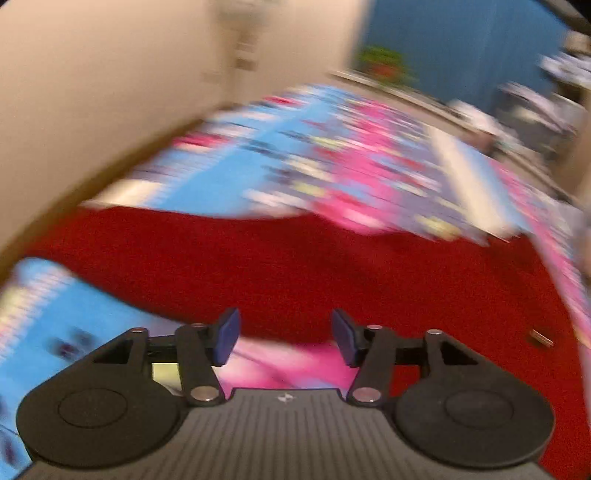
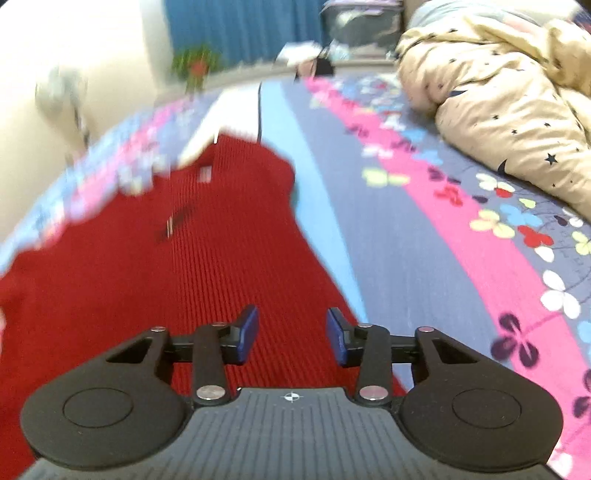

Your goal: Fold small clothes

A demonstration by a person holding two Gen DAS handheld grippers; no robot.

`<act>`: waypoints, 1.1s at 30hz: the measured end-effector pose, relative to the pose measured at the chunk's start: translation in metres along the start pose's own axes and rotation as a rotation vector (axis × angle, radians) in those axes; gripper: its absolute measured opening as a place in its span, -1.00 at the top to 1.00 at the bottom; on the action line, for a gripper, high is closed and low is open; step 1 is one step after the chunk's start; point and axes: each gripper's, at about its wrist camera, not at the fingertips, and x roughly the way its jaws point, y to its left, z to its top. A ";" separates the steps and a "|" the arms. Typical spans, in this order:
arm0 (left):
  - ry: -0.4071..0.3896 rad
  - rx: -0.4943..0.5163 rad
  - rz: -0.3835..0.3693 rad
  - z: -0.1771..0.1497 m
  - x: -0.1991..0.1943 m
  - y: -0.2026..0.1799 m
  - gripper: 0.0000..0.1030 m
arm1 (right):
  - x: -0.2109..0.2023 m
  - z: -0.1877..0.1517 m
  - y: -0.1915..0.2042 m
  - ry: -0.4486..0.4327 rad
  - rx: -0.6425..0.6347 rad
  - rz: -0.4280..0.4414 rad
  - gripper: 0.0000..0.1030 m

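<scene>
Red ribbed knit garment [image 2: 207, 266]: spread flat on a bed, across a flowered bedsheet [image 2: 443, 236] striped in pink, light blue and grey-violet; fine vertical ribbing plain in the right wrist view; small white label [image 2: 204, 173] near the far end, dark streak [image 2: 177, 221] farther down the middle, too blurred to identify. Same garment [image 1: 295, 266] in the left wrist view: broad red band across the middle, sheet [image 1: 295, 155] showing beyond it and at the near left corner, all heavily smeared by motion blur. Left gripper [image 1: 286, 334]: blue-padded fingers [image 1: 227, 332] set well apart, nothing between them, hanging above the near edge of the garment where pink sheet shows beneath; contact with the cloth not visible. Right gripper [image 2: 291, 334]: blue-padded fingers [image 2: 247, 332] parted with a clear gap, nothing pinched, poised over the red knit near its right-hand border, beside the light blue stripe. Beige quilt [image 2: 509, 92] with small dark stars and moons: bunched at the upper right of the bed, well apart from the garment. Blue curtain [image 2: 240, 29] and a green plant with red [image 2: 195, 64] at the far end of the room; cream wall [image 1: 92, 74] alongside the bed. Small dark object [image 1: 541, 338] lying on the red cloth at the right, unidentifiable.
</scene>
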 end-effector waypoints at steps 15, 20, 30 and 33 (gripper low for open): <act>0.157 0.534 -0.144 -0.104 0.061 -0.120 -0.37 | 0.153 0.085 -0.035 -0.050 0.154 0.099 -0.21; 0.145 0.577 -0.150 -0.100 0.056 -0.115 -0.40 | 0.229 0.117 -0.043 0.071 0.285 0.192 -0.24; 0.164 0.585 -0.159 -0.096 0.057 -0.117 -0.42 | 0.301 0.184 -0.005 0.180 0.278 0.266 0.61; 0.172 0.585 -0.158 -0.094 0.057 -0.119 -0.42 | 0.273 0.198 0.008 0.087 0.234 0.245 0.70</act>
